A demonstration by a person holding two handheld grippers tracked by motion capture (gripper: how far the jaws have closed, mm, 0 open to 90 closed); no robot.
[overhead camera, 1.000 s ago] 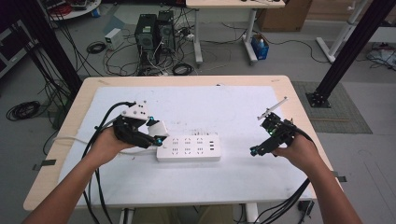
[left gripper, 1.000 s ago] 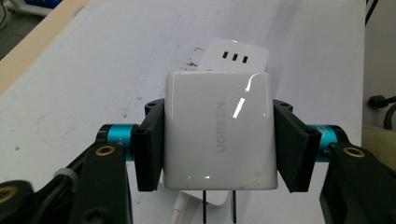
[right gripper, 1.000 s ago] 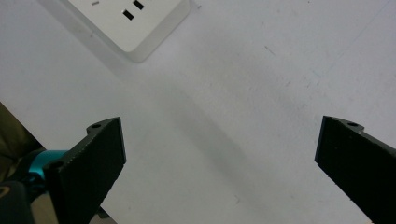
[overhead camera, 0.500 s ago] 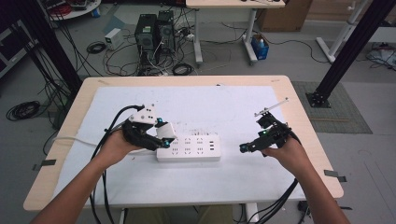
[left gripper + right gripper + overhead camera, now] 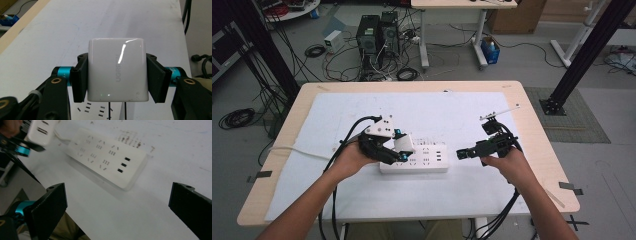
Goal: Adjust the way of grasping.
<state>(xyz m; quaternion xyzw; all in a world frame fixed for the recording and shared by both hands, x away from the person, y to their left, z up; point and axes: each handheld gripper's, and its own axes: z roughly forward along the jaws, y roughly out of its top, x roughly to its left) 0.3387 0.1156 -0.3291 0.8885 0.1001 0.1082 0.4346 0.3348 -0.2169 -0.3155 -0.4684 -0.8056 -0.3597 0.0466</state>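
Plugging looks like the work in hand: the left gripper (image 5: 399,152) pinches a white charger block (image 5: 117,70) squarely between its two pads, one flat face against each side, so the block sits upright with its prongs pointing down toward the sockets. That grip makes sense, I judge, because holding it by the broad sides keeps the two prongs (just visible below the block in the left gripper view) free and level for the slots. The block hangs just above the left end of the white power strip (image 5: 414,160), which lies flat near the middle of the table (image 5: 522,97) on a white sheet, its USB ports toward the right end. In the high view the charger (image 5: 403,144) shows as a pale cube at the gripper's tip, close over the strip but, as far as I can tell, not yet seated. The right gripper (image 5: 460,153) hovers just beside the strip's right end, its jaws spread wide with nothing between them; in the right gripper view they frame that end of the strip (image 5: 107,157) from a little way off. It is probably placed there to steady the strip while the charger is pushed in, since a light strip would slide under the push.
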